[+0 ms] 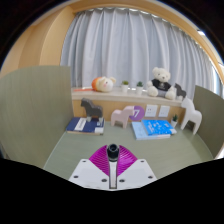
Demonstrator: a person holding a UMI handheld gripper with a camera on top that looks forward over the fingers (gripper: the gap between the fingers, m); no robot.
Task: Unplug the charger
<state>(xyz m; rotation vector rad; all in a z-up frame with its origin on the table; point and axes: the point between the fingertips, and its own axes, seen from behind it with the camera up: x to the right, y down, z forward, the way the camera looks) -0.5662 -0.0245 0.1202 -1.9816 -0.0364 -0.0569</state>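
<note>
My gripper (112, 153) shows its two magenta pads (100, 160) closed together in a fan shape over the green table (70, 150). A small black round piece with a grey end (112, 149), which looks like the charger's plug, is pinched between the fingertips and held above the table. No cable and no socket are in view.
At the table's far end are a dark toy horse (90, 108), two white toy horses (122, 117) (188, 117), a blue book (86, 125), a blue tray (155, 128) and a purple card (137, 113). A shelf behind holds a pumpkin (102, 84) and a teddy bear (161, 78). Green partitions stand at both sides.
</note>
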